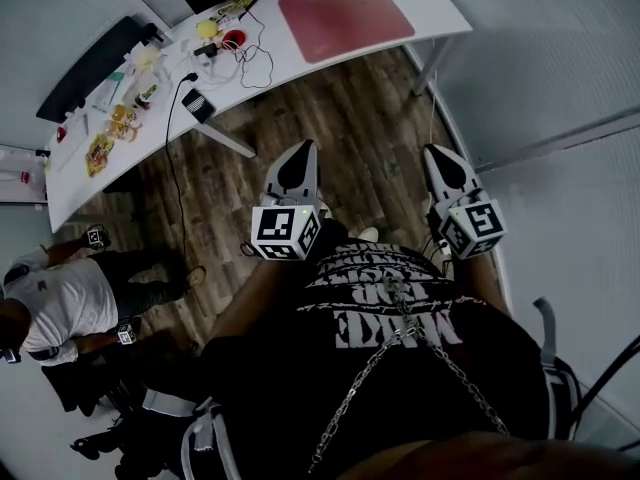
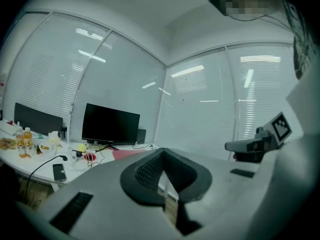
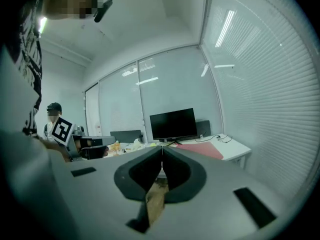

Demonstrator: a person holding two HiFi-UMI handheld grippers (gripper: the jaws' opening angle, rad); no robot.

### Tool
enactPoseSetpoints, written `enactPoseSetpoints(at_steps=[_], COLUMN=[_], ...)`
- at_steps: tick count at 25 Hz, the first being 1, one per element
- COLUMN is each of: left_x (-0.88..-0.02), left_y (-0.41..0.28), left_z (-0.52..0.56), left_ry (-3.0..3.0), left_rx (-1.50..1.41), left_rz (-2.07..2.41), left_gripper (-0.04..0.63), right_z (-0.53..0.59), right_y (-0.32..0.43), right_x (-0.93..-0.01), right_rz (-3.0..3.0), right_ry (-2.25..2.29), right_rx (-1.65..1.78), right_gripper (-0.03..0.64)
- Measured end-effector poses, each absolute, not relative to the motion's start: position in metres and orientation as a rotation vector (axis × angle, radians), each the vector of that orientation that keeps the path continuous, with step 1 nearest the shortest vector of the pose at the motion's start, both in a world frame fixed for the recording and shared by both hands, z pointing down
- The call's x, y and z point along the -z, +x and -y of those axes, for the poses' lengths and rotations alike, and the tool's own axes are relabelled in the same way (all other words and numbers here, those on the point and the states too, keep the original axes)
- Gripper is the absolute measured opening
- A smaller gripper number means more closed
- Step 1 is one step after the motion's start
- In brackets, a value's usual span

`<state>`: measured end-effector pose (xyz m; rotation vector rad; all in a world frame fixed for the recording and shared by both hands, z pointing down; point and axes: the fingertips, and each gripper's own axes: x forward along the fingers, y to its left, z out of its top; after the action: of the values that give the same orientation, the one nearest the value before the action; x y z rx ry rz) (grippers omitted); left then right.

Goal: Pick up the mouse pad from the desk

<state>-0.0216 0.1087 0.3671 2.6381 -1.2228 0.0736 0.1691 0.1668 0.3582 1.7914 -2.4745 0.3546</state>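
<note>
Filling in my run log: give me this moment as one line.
phase: short of desk | left gripper: shut, empty | right gripper: shut, empty | mouse pad: flat on desk, untouched

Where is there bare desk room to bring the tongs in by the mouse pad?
Bare desk runs beside the mouse pad at its near edge and right end. Left of it is crowded: cables, phone, snacks.

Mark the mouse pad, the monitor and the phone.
mouse pad (image 1: 345, 18), head view, middle of its red surface
monitor (image 2: 111, 124), left gripper view, centre of the dark screen
phone (image 2: 59, 172), left gripper view, middle of its face
</note>
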Motion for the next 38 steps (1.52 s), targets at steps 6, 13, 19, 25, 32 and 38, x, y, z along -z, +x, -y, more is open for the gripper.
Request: enactPoseSetpoints(at_steps=[6,13,19,25,32,38], left_x=[-0.385,-0.382,-0.371,-0.371,-0.389,-0.401], left_y=[-0.028,-0.020,-0.032,-0.043,-0.039,-0.019], left_z=[-0.078,0.008,0.098,0.159,0.214,0.248], left_ry=[2.602,2.647,2.694,2.696,2.654,2.610], left_rx=[-0.099,-0.076,-0.007,0.001,-0.021,-0.058], left_rz=[1.216,1.137,1.099,1.052,1.047,1.121], left_gripper=[0.006,0.006,0.006,0.006,0.006,0.006], right_z=[-0.139,-0.065,0.015,0.069,0.118,0.165], right_y=[0.152,0.166,0.142,0.127,0.151,0.181], right_x=[-0.373,-0.371,-0.353,-0.344,-0.351,-0.369], right_rz=[2.493,2.393,2.389,2.340,2.293,2.297], right_ry=[1.738,1.842,1.859,1.908,1.936,1.879], right_rx=[-0.407,-0.392,-0.271,-0.277,-0.260,-0.310], right_gripper=[0.000,0.000,0.000,0.000,0.000,0.000])
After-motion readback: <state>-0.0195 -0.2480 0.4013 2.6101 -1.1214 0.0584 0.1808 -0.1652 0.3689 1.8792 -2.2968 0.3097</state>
